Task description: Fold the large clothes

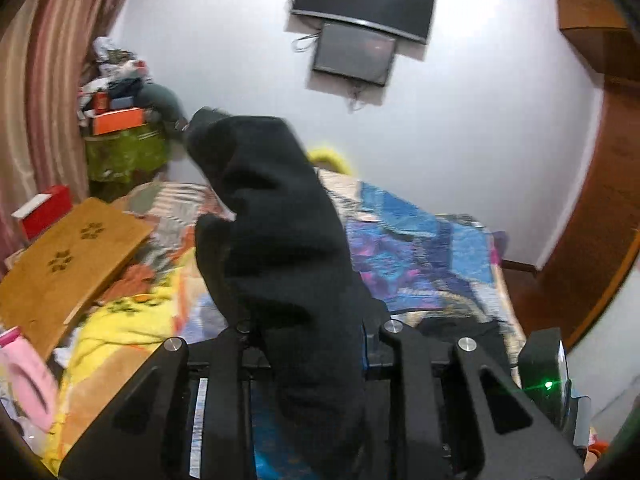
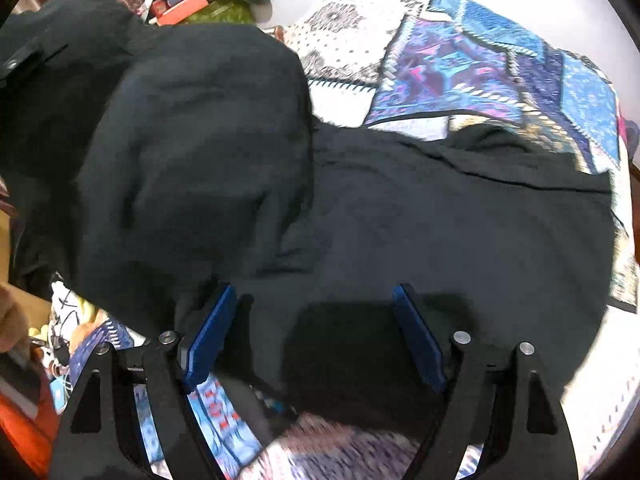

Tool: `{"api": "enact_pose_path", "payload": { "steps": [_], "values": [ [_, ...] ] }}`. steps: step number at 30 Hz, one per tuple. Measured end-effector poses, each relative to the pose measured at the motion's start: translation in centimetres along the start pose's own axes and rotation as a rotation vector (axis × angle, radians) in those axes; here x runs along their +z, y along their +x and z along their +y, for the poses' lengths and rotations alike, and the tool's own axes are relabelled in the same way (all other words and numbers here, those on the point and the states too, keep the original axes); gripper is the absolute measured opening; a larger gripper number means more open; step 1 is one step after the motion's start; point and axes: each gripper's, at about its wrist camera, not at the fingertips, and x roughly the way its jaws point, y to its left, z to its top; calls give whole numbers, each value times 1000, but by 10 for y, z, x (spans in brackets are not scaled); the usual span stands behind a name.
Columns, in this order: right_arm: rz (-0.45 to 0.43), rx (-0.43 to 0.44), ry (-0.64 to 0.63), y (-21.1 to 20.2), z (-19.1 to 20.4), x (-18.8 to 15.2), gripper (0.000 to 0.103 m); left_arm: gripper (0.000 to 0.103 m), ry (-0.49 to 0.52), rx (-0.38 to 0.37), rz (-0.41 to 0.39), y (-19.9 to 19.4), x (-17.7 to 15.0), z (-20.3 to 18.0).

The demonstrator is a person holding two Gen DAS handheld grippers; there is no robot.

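Left gripper (image 1: 312,332): fingers closed on a fold of the black garment (image 1: 276,216), which rises ahead of it, lifted above the patterned bedspread (image 1: 420,240). Right gripper (image 2: 316,336): blue pads (image 2: 210,336) spread wide, gripping nothing, poised just over the garment (image 2: 420,216), which lies flat ahead on the bedspread (image 2: 480,64); a raised bunch hangs forward-left

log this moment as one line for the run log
left gripper: shut on black garment, lifted | right gripper: open over garment | garment partly on patchwork bedspread
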Motion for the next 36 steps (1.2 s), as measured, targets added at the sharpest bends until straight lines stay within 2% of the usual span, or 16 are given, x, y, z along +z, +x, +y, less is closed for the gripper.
{"api": "enact_pose_path", "payload": {
  "steps": [4, 8, 10, 13, 15, 18, 20, 23, 27, 30, 36],
  "values": [
    [-91, -45, 100, -45, -41, -9, 78, 26, 67, -83, 10, 9, -3, -50],
    [-167, -141, 192, -84, -90, -26, 78, 26, 139, -163, 70, 25, -18, -103],
    [-182, -188, 208, -96, -105, -33, 78, 26, 174, -219, 139, 38, -33, -131],
    [-201, -229, 237, -109, -122, -41, 78, 26, 246, -254, 235, 56, -61, -163],
    [-210, -230, 264, -115, -133, -50, 78, 27, 273, -274, 303, 68, -80, -172],
    [-207, -231, 294, -118, -142, -62, 78, 34, 242, -307, 432, 90, -102, -170],
    [-197, -238, 308, -118, -144, -68, 78, 35, 248, -307, 480, 99, -110, -166],
    [-192, -227, 323, -127, -139, -76, 78, 42, 326, -293, 469, 91, -113, -170],
    [-205, -224, 315, -141, -133, -82, 78, 65, 410, -302, 480, 71, -116, -182],
    [-227, -220, 299, -148, -126, -79, 78, 65, 450, -301, 469, 53, -114, -182],
    [-271, -203, 249, -164, -101, -68, 78, 65, 332, -357, 440, 19, -81, -151]
  ]
}}
